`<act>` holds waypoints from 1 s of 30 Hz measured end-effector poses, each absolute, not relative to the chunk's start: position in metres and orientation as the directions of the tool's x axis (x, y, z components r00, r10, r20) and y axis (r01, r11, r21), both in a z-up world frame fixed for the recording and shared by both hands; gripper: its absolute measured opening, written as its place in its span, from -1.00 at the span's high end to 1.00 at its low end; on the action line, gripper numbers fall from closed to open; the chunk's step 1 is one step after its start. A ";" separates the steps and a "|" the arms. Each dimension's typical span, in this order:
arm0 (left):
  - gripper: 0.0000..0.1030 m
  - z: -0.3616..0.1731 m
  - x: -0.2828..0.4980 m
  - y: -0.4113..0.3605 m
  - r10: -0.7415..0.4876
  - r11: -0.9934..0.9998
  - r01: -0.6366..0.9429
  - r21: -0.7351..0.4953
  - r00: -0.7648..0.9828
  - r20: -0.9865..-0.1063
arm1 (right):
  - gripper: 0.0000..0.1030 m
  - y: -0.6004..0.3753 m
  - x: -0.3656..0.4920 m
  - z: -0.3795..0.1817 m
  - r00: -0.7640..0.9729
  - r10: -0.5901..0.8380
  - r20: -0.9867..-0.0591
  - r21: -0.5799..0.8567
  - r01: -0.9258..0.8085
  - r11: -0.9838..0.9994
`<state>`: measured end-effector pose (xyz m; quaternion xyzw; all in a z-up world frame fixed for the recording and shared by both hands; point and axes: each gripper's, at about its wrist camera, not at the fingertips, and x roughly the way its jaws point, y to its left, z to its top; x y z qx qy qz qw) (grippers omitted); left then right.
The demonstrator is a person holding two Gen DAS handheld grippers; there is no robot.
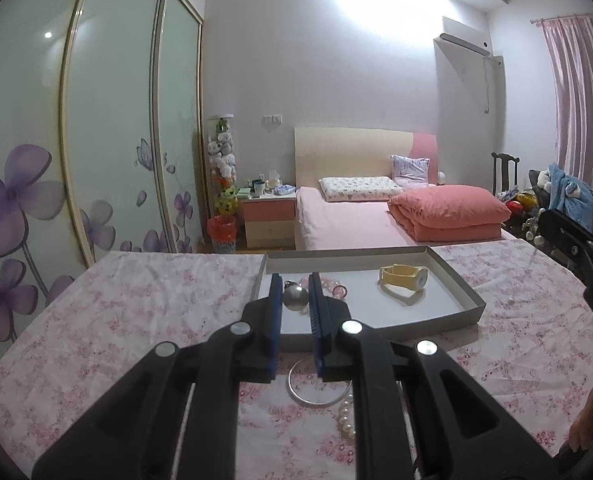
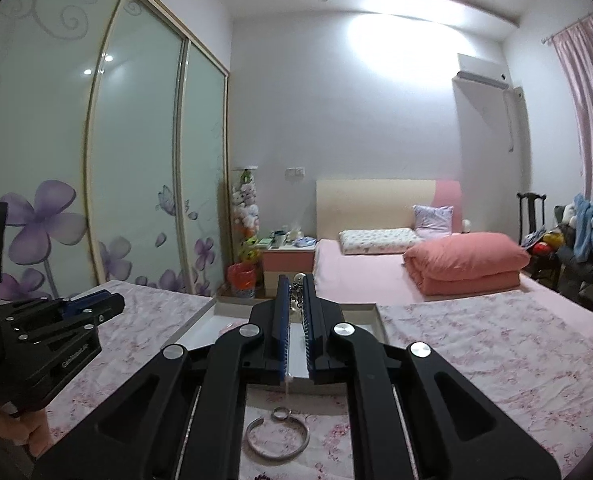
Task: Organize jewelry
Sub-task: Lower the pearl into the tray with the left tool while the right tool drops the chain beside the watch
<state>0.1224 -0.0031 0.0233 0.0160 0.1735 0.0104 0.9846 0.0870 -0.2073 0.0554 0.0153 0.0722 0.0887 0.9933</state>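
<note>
Chain (image 2: pixel 296 292) is pinched in my right gripper (image 2: pixel 295 304), hanging just over the tray (image 2: pixel 200 330). Left gripper (image 1: pixel 294 292) is closed w/ nothing in it. Imo lower slow, release inside, pendant (image 1: pixel 295 298) & watch (image 1: pixel 404 278) already there.

The left hand-held gripper (image 1: pixel 295 280) pinches a round silver pendant (image 1: pixel 295 298). Behind lies a shallow grey cardboard tray (image 1: pixel 462 286) holding a yellow wristwatch (image 1: pixel 403 278).
</note>
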 end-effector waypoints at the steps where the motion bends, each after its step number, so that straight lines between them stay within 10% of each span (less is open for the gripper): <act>1: 0.73 0.023 0.122 -0.005 0.029 0.999 -0.016 0.040 0.942 -0.334 | 0.85 -0.206 0.087 0.054 0.975 0.174 -0.138 0.042 -0.169 0.985; 30: 0.73 0.016 0.135 -0.012 0.021 0.998 -0.001 0.063 0.946 -0.324 | 0.85 -0.196 0.094 0.046 0.985 0.124 -0.118 -0.005 -0.126 0.992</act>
